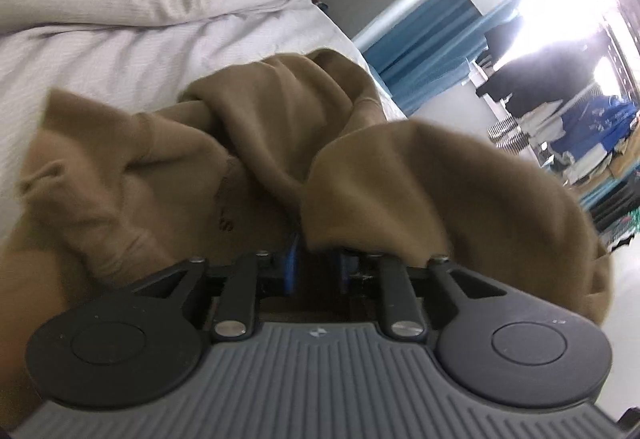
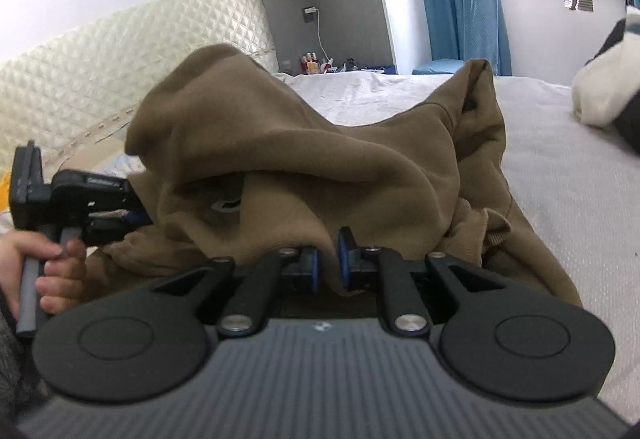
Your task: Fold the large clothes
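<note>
The right hand-held gripper [image 2: 328,259] stood nearly closed, a fold of the brown hoodie [image 2: 304,151] pinched between its blue pads. The left hand-held gripper [image 1: 318,259] was a little wider, with cloth draped over its fingers; whether its pads pressed on the cloth could not be told. The hoodie lay bunched on the bed [image 2: 560,167], humped up ahead of both grippers. The looser left hold risked letting that side slip, which would leave the fold crooked. The bunching could also trap a sleeve inside. The hoodie reached towards the bed's edge [image 1: 360,51] and could slide off.
</note>
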